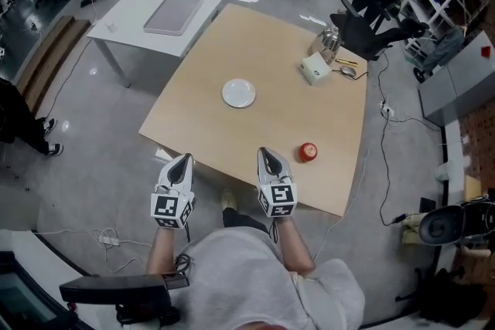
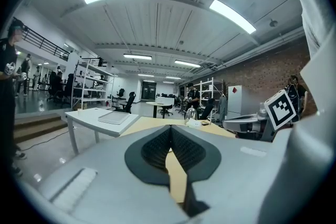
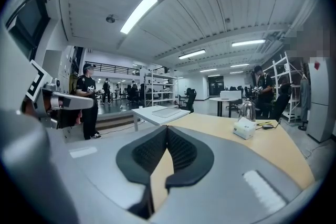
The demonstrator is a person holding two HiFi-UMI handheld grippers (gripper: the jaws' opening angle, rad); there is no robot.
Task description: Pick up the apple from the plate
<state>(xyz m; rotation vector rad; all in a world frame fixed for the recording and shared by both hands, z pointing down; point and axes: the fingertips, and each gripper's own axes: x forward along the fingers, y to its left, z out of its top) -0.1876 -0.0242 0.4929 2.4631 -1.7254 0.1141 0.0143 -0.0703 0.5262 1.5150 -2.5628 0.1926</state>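
A red apple [image 1: 308,151] lies on the wooden table [image 1: 271,50], near its front edge, just right of my right gripper [image 1: 265,153]. The white plate [image 1: 238,93] sits empty at the table's middle, well apart from the apple. My right gripper is shut with nothing between its pads [image 3: 167,131] and hangs over the front edge. My left gripper [image 1: 183,159] is off the table's front left side, also shut and empty [image 2: 170,131]. Neither gripper view shows the apple or the plate.
At the table's far right stand a white box [image 1: 315,68], a glass kettle [image 1: 331,39] and a small dark item [image 1: 347,71]. A white side table [image 1: 124,19] carrying a grey tray [image 1: 172,14] adjoins the far left corner. A black office chair [image 1: 365,32] stands beyond.
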